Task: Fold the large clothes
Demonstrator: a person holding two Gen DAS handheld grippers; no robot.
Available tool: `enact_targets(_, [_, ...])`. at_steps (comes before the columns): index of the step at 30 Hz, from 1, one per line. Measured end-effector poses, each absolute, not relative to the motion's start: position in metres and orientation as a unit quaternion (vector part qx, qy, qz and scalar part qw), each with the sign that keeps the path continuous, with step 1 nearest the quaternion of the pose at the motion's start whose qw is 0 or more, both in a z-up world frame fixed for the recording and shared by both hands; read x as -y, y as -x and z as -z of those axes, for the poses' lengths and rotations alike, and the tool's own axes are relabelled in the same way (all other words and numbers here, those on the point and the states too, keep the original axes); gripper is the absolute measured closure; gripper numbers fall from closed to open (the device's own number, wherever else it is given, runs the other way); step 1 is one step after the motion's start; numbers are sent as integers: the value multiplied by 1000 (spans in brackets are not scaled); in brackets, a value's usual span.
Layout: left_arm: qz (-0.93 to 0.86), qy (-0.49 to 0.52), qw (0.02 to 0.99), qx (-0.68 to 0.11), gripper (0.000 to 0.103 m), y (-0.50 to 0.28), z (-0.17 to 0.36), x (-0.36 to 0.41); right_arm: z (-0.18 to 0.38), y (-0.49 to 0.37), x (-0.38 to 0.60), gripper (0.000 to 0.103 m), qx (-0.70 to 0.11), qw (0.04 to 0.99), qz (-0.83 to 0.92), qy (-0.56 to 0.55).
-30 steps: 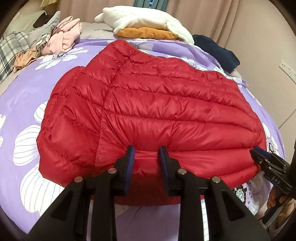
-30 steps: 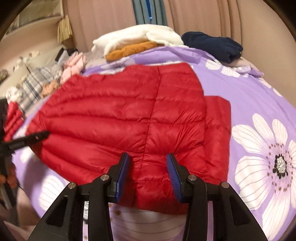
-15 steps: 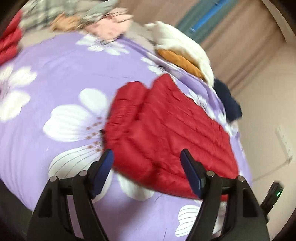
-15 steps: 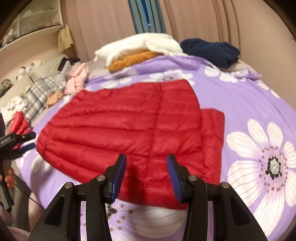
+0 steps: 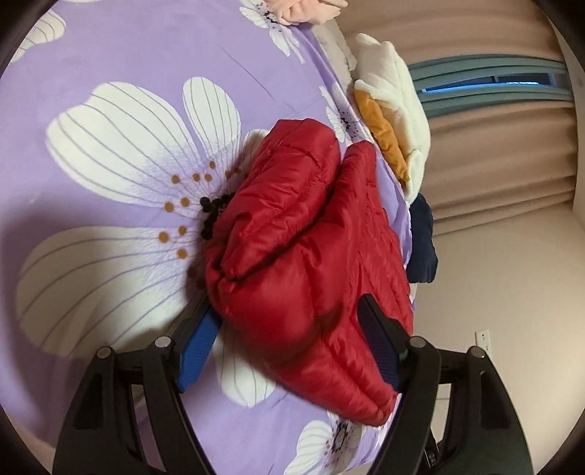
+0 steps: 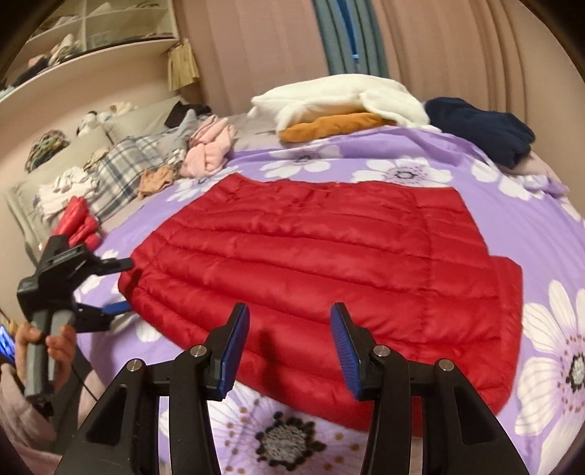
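Note:
A red quilted down jacket lies folded flat on the purple flowered bedspread. My right gripper hovers open just above the jacket's near edge, with nothing pinched between its blue pads. In the right wrist view a person's hand holds my left gripper at the jacket's left end. In the left wrist view, rolled sideways, the left gripper stands wide open astride the bulging corner of the jacket. Its pads do not press on the fabric.
White and orange clothes and a navy garment are piled at the far side of the bed. Pink clothes, a plaid cloth and another red garment lie at the left. Shelves stand behind.
My left gripper let go of the jacket's near hem, opened wide, rolled over and swung to the jacket's left end. My right gripper rose and drew back from the hem, its opening unchanged.

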State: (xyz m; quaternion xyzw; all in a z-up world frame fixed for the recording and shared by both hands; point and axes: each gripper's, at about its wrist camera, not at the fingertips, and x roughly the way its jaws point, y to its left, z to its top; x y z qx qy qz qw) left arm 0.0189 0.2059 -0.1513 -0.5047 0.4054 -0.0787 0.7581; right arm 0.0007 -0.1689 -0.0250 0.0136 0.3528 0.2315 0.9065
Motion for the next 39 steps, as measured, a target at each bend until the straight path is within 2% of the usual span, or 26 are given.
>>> enact_targets(8, [50,501,766,-401,29,-46,156,-202,12,-31,141,57,-326,916,-232,-23])
enact_targets(10, [41,488,772,-404,36,-50,155,-201,13,-38,133,57,-318,921,-222,-31])
enact_targets(11, [40,485,773,-407,41,-54,155,-200,14,-42,129,62,-317,922,-217,-37])
enact_targets(16, [38,455,788,-413,52,-59,149,-198,37,-59,110,85,-344,919,-191,-35])
enact_targets(21, [47,374,832,-407,65,-64,121,-183,68,-71,111,92,-384,906,-170,-54])
enact_targets(26, [61,287,879,-377,68,-61,84,-151,75,-73,117,93,-396,899,-172,-70])
enact_targets(32, [111,157,925,-328,66,-49,38,-90,80,-75,126,93,-404,890,-181,-107])
enact_targets(39, [183,64,929,-315,66,-44,23,-29,87,-82,143,94,-420,865,-212,-177])
